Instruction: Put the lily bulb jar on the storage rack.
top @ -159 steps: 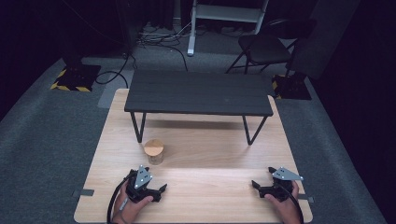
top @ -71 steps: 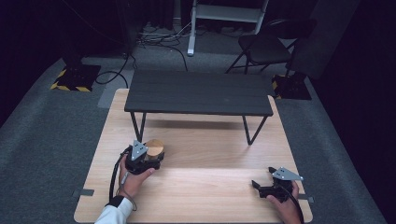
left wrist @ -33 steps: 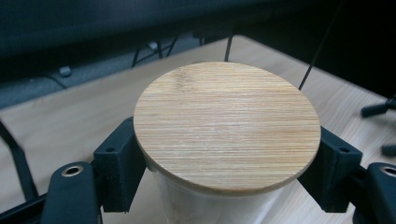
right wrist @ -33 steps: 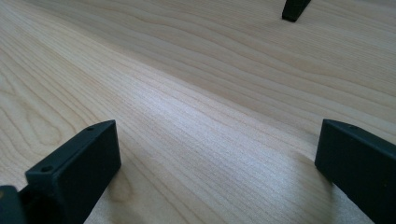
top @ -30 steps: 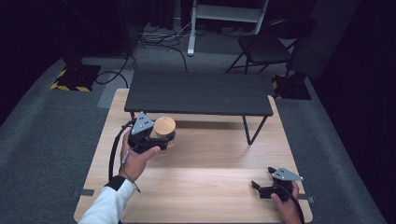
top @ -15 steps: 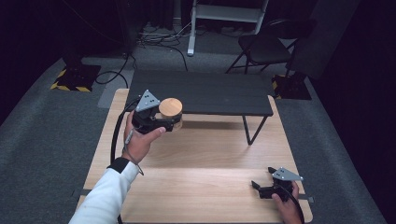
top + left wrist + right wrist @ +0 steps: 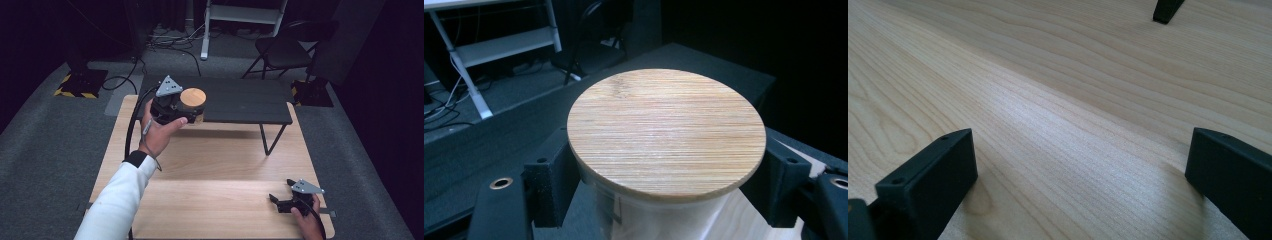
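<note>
1. Wooden table (image 7: 210,200): light grain, bare in front of me; my right gripper (image 7: 282,204) rests low on it at the near right corner; its jaws stand wide apart with nothing but grain between them.
2. Black raised shelf (image 7: 240,102): stands on thin legs across the far half of the table; top flat and dark.
3. Left gripper (image 7: 192,116): held up at the shelf's front-left edge; jaws closed on the jar (image 7: 659,220), one black pad on each side just under the lid.
4. Jar: pale body, round bamboo lid (image 7: 666,132); upright, carried in the air, lid roughly level.
5. Judgement: step in hand looks like setting the jar on the shelf; I should bring the base fully past the front edge, keep it level, lower until it seats, only then release; a base overhanging the edge could tip off.
</note>
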A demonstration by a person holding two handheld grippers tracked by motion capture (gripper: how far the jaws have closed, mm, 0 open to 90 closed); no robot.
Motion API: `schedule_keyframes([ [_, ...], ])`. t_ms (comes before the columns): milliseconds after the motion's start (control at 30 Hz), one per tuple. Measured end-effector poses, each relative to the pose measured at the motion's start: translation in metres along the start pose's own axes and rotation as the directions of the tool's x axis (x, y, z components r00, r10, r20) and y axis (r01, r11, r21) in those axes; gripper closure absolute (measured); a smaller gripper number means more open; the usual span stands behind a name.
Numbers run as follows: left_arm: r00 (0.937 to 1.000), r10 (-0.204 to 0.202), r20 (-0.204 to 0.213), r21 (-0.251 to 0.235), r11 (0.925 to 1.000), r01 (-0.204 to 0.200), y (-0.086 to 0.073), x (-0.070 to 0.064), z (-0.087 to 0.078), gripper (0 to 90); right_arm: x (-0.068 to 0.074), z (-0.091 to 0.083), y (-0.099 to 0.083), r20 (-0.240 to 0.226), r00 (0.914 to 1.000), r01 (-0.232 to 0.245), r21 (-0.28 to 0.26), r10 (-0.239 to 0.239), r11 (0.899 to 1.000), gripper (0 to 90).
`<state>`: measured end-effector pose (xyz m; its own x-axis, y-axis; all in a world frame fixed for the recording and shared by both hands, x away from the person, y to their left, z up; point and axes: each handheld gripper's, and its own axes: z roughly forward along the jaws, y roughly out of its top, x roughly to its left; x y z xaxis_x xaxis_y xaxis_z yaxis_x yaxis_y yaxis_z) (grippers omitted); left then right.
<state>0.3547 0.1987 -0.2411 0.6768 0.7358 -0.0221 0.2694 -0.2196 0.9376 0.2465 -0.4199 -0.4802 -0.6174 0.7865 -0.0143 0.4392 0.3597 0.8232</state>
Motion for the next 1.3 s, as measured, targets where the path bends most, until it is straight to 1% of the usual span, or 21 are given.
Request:
schedule_keyframes([
  [133,0.9998,-0.009,-0.018,0.001,1.0,0.009,0.0,0.0,0.011,25.6,0.0,0.0,0.0,-0.001,1.0,-0.002,0.001,0.002,1.0,0.0],
  [300,0.9991,0.012,-0.041,-0.001,0.9999,-0.012,0.001,0.0,0.015,25.6,0.0,0.0,0.0,-0.003,1.0,-0.002,0.001,0.002,1.0,0.0],
  [400,0.9986,0.0,-0.052,-0.02,0.9998,-0.001,-0.002,0.004,0.02,25.6,0.0,0.0,0.0,-0.004,1.0,0.0,0.001,0.0,1.0,0.0],
  [500,0.9975,-0.012,-0.07,-0.024,0.9997,0.011,-0.005,0.007,0.027,25.6,0.0,0.0,0.0,-0.004,1.0,0.0,0.001,0.0,1.0,0.0],
  [600,0.9958,-0.015,-0.09,-0.023,0.9997,0.013,-0.009,0.007,0.035,25.6,0.0,0.0,0.0,-0.004,1.0,0.001,0.001,-0.001,1.0,0.0],
  [667,0.9958,-0.019,-0.09,-0.024,0.9996,0.016,-0.011,0.007,0.039,25.6,0.0,0.0,0.0,-0.005,1.0,-0.001,0.002,0.001,1.0,0.0],
  [767,0.9953,-0.013,-0.096,-0.015,0.9998,0.012,-0.013,0.007,0.044,25.6,0.0,0.0,0.0,-0.005,1.0,0.0,0.001,0.0,1.0,0.0],
  [900,0.9947,-0.04,-0.094,-0.038,0.9986,0.037,-0.019,0.01,0.046,25.6,-0.001,0.0,0.0,-0.007,1.0,0.003,0.001,-0.003,1.0,0.0],
  [933,0.9949,-0.04,-0.092,-0.041,0.9985,0.037,-0.02,0.011,0.047,25.5,-0.001,0.0,0.0,-0.008,1.0,0.004,0.001,-0.004,1.0,0.0],
  [1033,0.996,-0.022,-0.087,-0.05,0.9986,0.017,-0.023,0.012,0.048,25.4,-0.001,0.0,0.0,-0.01,0.9999,0.005,0.001,-0.005,1.0,0.0],
  [1067,0.996,-0.026,-0.085,-0.056,0.9982,0.021,-0.024,0.012,0.048,25.3,-0.001,0.0,0.0,-0.01,0.9999,0.005,0.001,-0.005,1.0,0.0],
  [1100,0.9966,-0.032,-0.076,-0.065,0.9975,0.027,-0.026,0.014,0.048,24.6,-0.001,0.0,0.0,-0.011,0.9999,0.005,0.001,-0.005,1.0,0.0],
  [1167,0.9958,-0.066,-0.064,-0.069,0.9958,0.061,-0.026,0.018,0.049,15.4,-0.001,0.0,0.0,-0.011,0.9999,0.005,0.001,-0.005,1.0,0.0],
  [1200,0.9954,-0.076,-0.057,-0.069,0.995,0.072,-0.026,0.019,0.048,11.7,-0.001,0.0,0.0,-0.011,0.9999,0.005,0.001,-0.005,1.0,0.0],
  [1233,0.9958,-0.072,-0.056,-0.07,0.9952,0.068,-0.027,0.02,0.048,9.4,-0.001,0.0,0.0,-0.011,0.9999,0.005,0.001,-0.005,1.0,0.0],
  [1300,0.9958,-0.063,-0.066,-0.05,0.997,0.06,-0.024,0.018,0.046,5.8,-0.001,0.0,0.0,-0.011,0.9999,0.005,0.001,-0.005,1.0,0.0],
])
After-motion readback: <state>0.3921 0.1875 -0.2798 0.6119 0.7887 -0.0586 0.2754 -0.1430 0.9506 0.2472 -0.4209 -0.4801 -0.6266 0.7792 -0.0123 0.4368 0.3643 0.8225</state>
